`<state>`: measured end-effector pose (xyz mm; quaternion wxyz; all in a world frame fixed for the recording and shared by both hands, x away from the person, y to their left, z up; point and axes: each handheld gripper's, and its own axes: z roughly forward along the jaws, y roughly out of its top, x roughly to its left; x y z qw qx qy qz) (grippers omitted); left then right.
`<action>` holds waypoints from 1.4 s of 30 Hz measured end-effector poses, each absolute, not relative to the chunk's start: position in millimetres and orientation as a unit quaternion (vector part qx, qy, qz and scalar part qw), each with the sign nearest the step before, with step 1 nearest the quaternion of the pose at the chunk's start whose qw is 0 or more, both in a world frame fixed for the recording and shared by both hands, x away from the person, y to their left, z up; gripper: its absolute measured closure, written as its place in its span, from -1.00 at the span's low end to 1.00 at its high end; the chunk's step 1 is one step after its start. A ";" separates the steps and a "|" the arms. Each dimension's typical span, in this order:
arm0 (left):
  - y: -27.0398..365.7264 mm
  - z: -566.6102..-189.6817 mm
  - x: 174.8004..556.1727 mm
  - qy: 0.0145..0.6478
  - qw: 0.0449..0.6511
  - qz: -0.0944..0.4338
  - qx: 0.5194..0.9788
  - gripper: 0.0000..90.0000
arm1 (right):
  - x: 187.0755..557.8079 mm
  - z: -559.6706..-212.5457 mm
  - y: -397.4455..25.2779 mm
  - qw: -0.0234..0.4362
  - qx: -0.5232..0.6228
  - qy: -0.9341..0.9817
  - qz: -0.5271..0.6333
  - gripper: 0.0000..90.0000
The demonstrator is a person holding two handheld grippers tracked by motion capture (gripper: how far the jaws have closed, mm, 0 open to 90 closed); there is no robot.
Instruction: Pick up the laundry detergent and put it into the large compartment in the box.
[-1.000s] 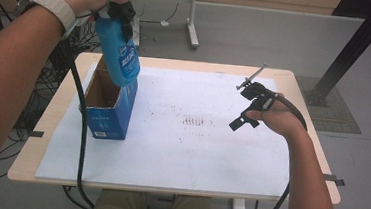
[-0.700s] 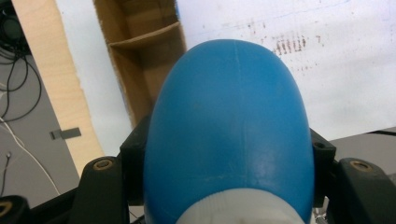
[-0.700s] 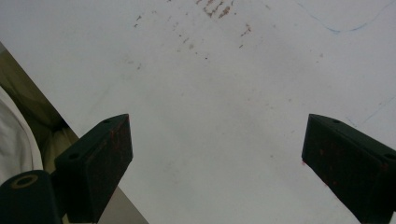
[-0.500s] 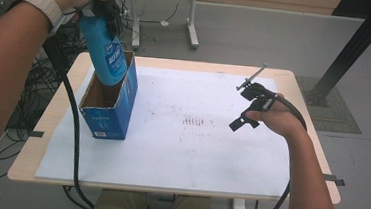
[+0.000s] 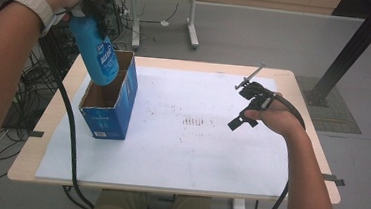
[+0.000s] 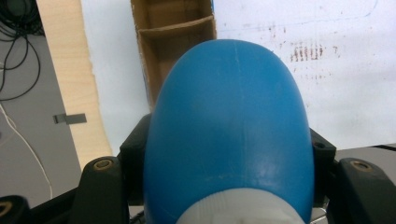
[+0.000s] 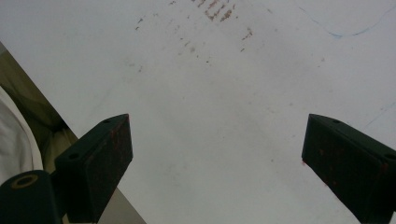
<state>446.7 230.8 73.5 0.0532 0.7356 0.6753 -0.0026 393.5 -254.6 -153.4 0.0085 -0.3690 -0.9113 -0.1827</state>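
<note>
A blue plastic bottle (image 5: 97, 52) hangs base down, tilted, with its base at the open top of a blue cardboard box (image 5: 107, 116) on the table's left side. My left gripper (image 5: 93, 12) is shut on the bottle's upper part. In the left gripper view the bottle (image 6: 229, 121) sits between the jaws of the left gripper (image 6: 229, 147), and beyond it lies the box's brown inside (image 6: 173, 32) with a cardboard divider. My right gripper (image 5: 243, 106) stands open over the white mat at the right. In its own view the right gripper (image 7: 217, 140) has nothing between its jaws.
A white mat (image 5: 185, 149) with brown scuff marks covers most of the wooden table (image 5: 46, 123). The left gripper's black cable (image 5: 71, 130) hangs past the box and over the front edge. Floor cables (image 5: 29, 87) lie to the left, and a black post (image 5: 353, 52) rises at the back right.
The left gripper has carried the bottle leftward, from over the box's right wall to over its opening. The right gripper has stayed still and open.
</note>
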 end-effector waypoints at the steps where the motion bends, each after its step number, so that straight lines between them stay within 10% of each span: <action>1: 231.2 73.2 446.8 0.676 0.053 -0.002 0.735 -0.15 | 393.7 -153.6 -254.7 0.009 -0.369 -0.911 -0.183 -0.81; 42: 244.1 36.8 458.6 0.697 0.043 -0.002 0.716 -0.15 | 395.2 -159.1 -254.7 0.013 -0.370 -0.911 -0.183 -0.81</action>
